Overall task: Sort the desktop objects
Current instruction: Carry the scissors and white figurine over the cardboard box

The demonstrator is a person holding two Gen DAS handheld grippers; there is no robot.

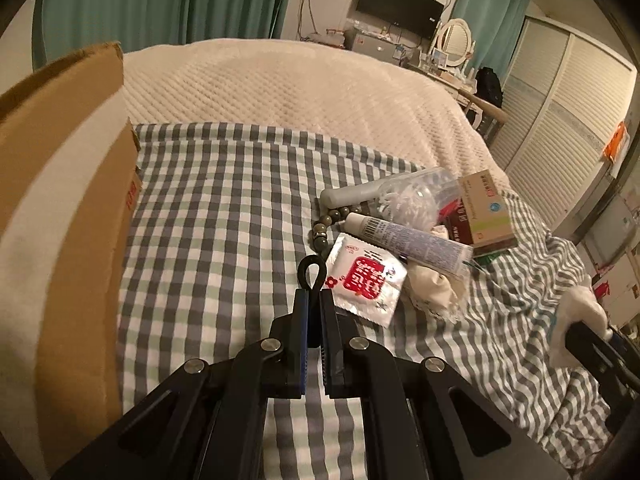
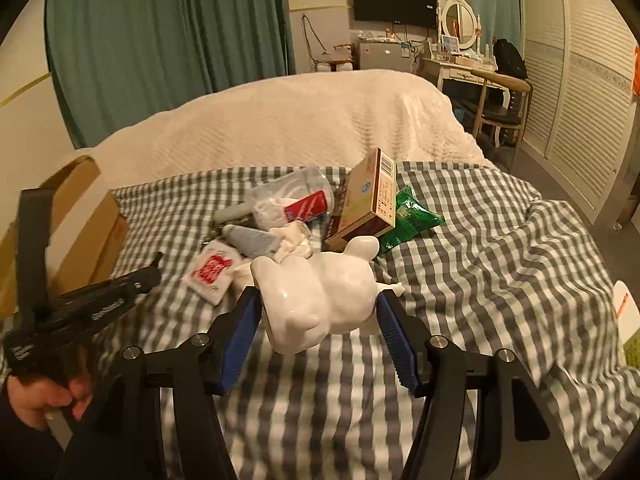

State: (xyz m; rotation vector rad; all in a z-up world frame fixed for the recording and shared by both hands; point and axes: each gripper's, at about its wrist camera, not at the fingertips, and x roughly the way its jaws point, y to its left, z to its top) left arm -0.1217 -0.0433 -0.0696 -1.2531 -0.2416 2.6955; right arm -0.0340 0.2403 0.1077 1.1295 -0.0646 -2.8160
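Note:
My left gripper (image 1: 314, 298) is shut on a thin black loop (image 1: 311, 274) that sticks out past its tips, above the checked cloth (image 1: 224, 208). In the right wrist view the left gripper (image 2: 146, 278) hangs at the left, held by a hand (image 2: 48, 400). My right gripper (image 2: 316, 298) is shut on a glossy white ceramic figurine (image 2: 320, 304), both blue pads against its sides, held above the cloth. Its white shape (image 1: 578, 316) shows at the right edge of the left wrist view. A pile lies beyond: a white sachet with red print (image 1: 366, 284), a tube (image 1: 408, 236), green beads (image 1: 324, 226).
An open cardboard box (image 1: 68, 200) stands at the left edge of the cloth. The pile also holds a medicine carton (image 2: 368, 200), a green packet (image 2: 412, 216), a clear bag of cotton swabs (image 1: 416, 196) and a crumpled tissue (image 2: 294, 242). A cream blanket (image 2: 320, 120) covers the bed behind.

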